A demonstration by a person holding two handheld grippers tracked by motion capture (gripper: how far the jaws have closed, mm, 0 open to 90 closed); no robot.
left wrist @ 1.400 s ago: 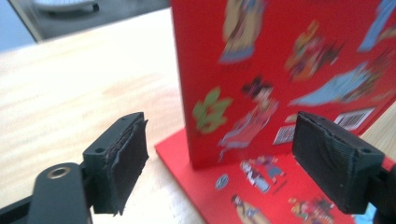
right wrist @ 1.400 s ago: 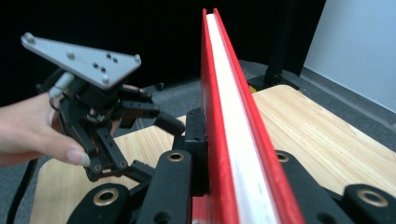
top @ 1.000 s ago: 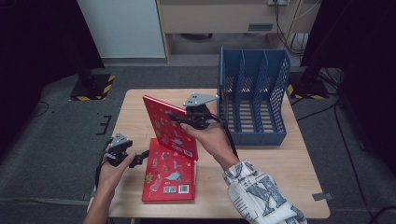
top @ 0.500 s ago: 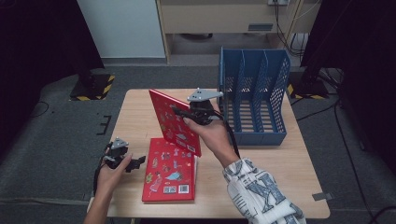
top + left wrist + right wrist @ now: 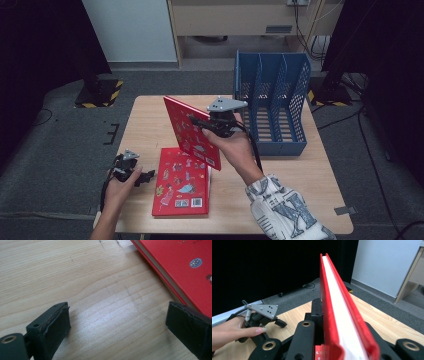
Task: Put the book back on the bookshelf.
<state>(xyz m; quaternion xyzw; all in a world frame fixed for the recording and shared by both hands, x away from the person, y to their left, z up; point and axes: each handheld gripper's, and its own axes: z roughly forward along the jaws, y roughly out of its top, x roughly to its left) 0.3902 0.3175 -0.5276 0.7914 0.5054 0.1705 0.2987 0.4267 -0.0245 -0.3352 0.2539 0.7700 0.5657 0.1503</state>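
Red book (image 5: 192,132) clamped upright beside blue rack (image 5: 272,107).

High cam overhead; tool cams close, sharing table (image 5: 150,125).

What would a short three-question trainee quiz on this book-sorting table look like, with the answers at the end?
1. True or false: the right tongs are clamped on a red book held up off the table.
2. Where does the second red book lie? A) flat on the table B) in the blue file rack C) on the floor
3. Fill in: the left tongs stand ____ over bare wood beside that flat book.

Key: 1 true; 2 A; 3 open
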